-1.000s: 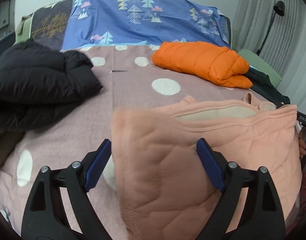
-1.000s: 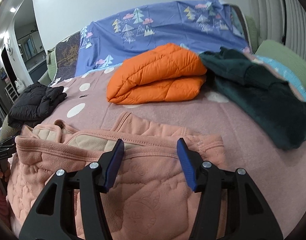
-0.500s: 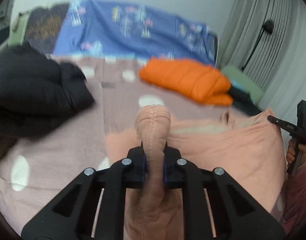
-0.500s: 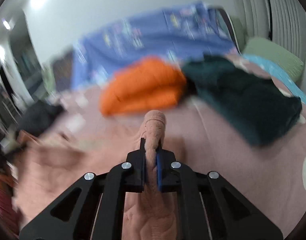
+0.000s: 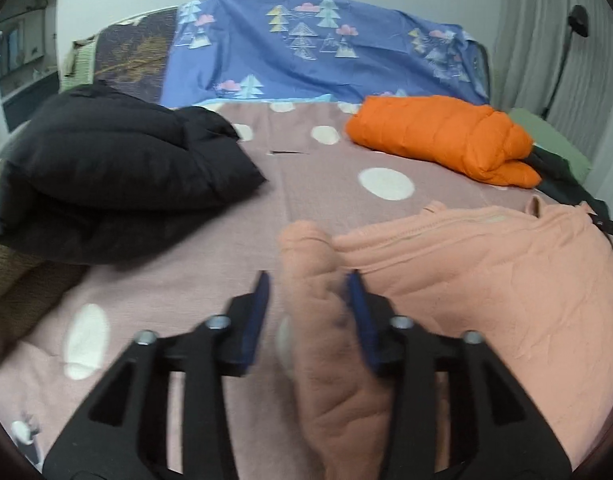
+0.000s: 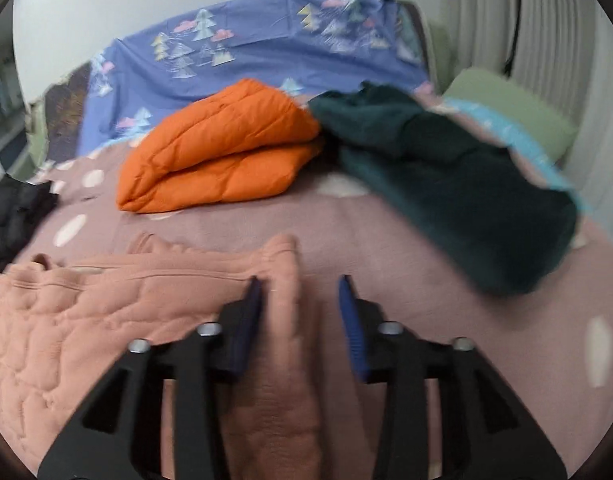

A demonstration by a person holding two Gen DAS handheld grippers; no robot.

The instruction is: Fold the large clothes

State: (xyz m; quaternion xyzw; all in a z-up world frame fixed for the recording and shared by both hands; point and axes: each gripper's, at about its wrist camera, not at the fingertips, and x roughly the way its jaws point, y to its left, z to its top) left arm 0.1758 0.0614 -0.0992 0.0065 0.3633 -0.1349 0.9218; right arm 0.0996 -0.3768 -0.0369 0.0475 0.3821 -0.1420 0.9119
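We have the pink top (image 5: 466, 280) on the bed (image 5: 326, 192), at six o'clock. Both grippers, left (image 5: 308, 312) and right (image 6: 298, 312), have fingers spread around a bunched corner. We should let both corners drop flat together, then smooth the fold.

The peach jacket (image 5: 466, 288) is running off the bottom edge under the left gripper (image 5: 308, 312), looking smeary there. Beyond the right gripper (image 6: 300, 312), the dark green garment (image 6: 446, 184) is looking blurry. Far left, the black jacket (image 6: 14, 216) is getting cut off.
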